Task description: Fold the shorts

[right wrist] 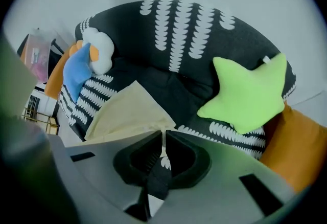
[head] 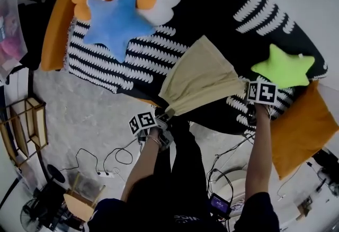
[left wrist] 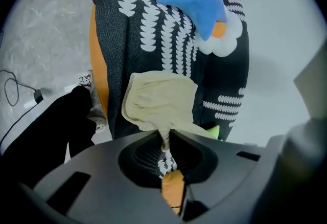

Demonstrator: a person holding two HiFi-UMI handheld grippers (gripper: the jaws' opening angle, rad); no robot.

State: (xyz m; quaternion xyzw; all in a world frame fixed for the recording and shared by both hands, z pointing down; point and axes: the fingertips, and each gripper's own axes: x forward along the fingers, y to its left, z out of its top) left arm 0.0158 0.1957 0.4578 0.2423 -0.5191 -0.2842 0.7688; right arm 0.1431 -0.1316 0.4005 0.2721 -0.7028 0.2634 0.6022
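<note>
Shorts [head: 198,74], pale yellow, hang stretched in mid-frame of the head view, above the front edge of the black, white-patterned sofa [head: 254,3]. They sit between the blue star cushion [head: 116,21] at upper left and the green star cushion [head: 283,67] at right. The left hand-held gripper [head: 165,116] is clenched on one bunched corner and the right hand-held gripper [head: 245,87] on the opposite one, each with cloth pinched between its jaws. The folding looks to be at an early stage: the garment is lifted and spread, no finished fold lies on the sofa, and laying it down and doubling it over remain.
</note>
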